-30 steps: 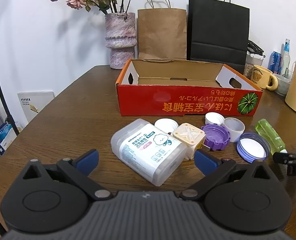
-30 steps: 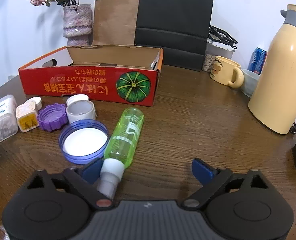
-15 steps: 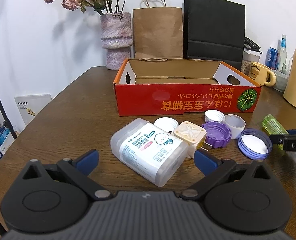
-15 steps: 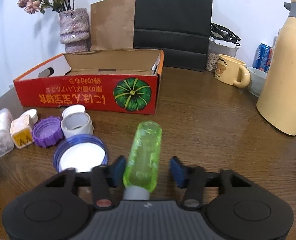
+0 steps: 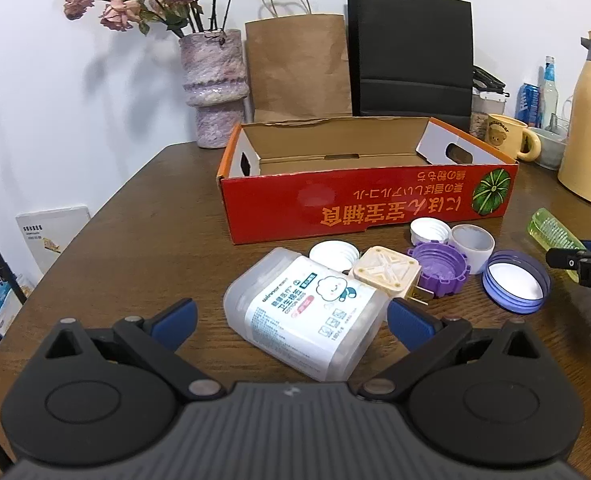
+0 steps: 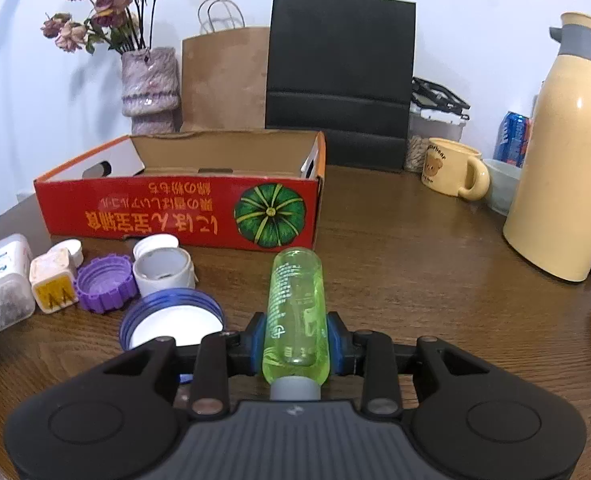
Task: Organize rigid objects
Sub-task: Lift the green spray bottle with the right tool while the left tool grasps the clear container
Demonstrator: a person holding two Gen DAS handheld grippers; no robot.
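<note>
Right tool (image 6: 295,338) jaws now closed since earlier, clamped on green bottle (image 6: 297,304), bottle pointing forward between them

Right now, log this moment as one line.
right gripper: shut on translucent green plastic bottle | left gripper: open | red cardboard box: empty

Home setting, likely dining room. Evidence: dark wooden table (image 6: 415,264) against white wall, dried roses in pink vase (image 6: 150,84), brown paper bag (image 6: 225,80) and black paper bag (image 6: 339,76), bear mug (image 6: 451,172), cream thermos jug (image 6: 567,160), soda can (image 6: 513,138).
</note>
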